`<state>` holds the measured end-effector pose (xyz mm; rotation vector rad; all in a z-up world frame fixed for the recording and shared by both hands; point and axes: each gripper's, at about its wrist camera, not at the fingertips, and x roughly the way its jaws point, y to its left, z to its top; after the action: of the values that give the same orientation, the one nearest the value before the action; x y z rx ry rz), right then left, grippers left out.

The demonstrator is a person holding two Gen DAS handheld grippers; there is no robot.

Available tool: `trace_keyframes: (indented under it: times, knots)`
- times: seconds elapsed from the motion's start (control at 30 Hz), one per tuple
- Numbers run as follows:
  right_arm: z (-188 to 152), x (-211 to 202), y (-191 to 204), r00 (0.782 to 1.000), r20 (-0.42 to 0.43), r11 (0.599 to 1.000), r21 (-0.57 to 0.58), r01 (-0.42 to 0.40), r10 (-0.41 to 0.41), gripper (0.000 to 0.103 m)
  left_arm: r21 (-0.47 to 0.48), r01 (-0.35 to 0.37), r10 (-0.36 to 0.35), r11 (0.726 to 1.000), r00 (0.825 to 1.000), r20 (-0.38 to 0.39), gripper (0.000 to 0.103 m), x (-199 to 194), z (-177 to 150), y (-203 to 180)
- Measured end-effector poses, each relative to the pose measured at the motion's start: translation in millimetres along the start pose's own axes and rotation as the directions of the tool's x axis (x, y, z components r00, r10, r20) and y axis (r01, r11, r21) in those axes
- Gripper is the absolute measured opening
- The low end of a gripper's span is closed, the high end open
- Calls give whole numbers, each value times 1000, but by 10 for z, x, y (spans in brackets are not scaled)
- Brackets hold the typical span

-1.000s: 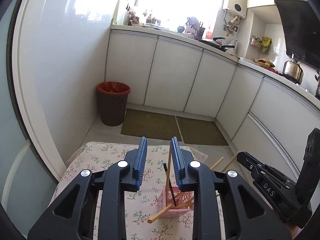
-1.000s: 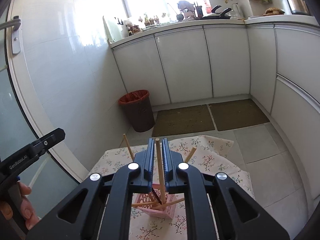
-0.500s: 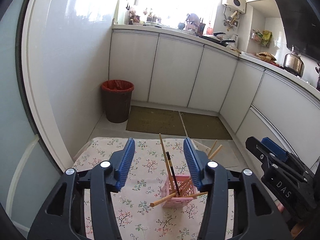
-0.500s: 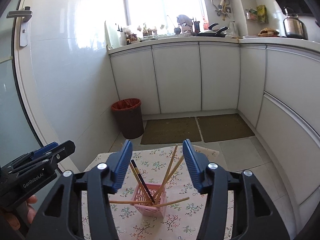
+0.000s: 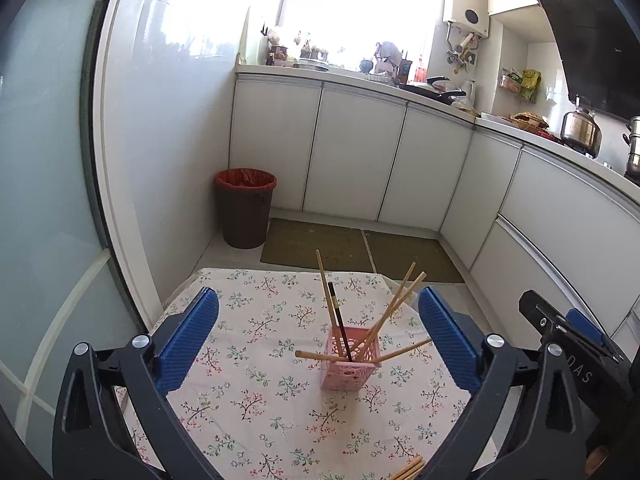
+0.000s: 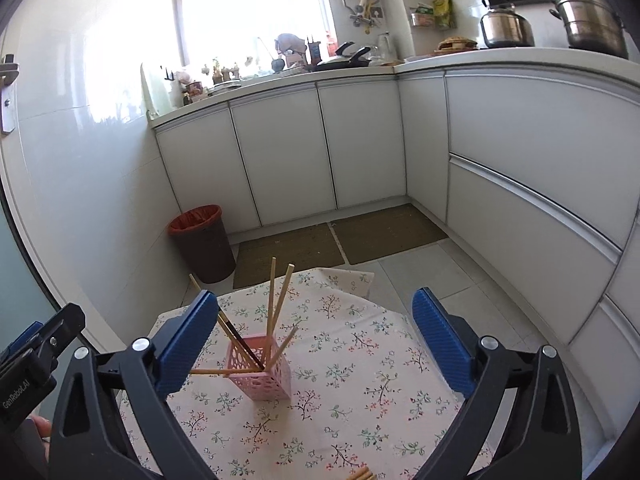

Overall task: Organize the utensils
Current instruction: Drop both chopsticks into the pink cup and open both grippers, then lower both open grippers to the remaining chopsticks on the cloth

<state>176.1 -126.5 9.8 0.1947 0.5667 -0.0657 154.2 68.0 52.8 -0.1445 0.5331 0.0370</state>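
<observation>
Both claws spread wide and empty, chopsticks dropped into the pink holder

The left claw (image 5: 318,336) and right claw (image 6: 314,338) have just been opening; nothing sits between their pads, which fits a release. The pink lattice holder (image 5: 349,358) stands upright mid-table on the floral tablecloth (image 5: 256,396), keeping the wooden chopsticks (image 5: 394,310) and one dark chopstick (image 5: 339,322) leaning inside. More loose chopsticks (image 5: 408,470) lie at the near table edge. Open cloth surrounds the holder; the far edge drops to the floor.
</observation>
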Motion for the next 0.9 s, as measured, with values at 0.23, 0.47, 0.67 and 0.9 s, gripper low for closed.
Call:
trace_keyframes:
  times: [0.23,0.47,0.67,0.9]
  knots:
    - [-109,-97,-257,998,-25,998,37,51,-50,96,52,16,-15,998,1000,-19,96,-78,-120,-168]
    - [-480,-93,-795,990,-110,989,108,102,-90,96,126,49,-32,991,991,-130,96,136,-356,-331]
    - [-1010,12,-1321,957,-268,978,139,154,-113,96,258,156,-57,954,933,-354,96,605,-802,-616]
    - [-1398,143,-1728,909,-412,959,224,172,-67,96,355,368,-59,859,762,-645,96,1148,-1510,-1048]
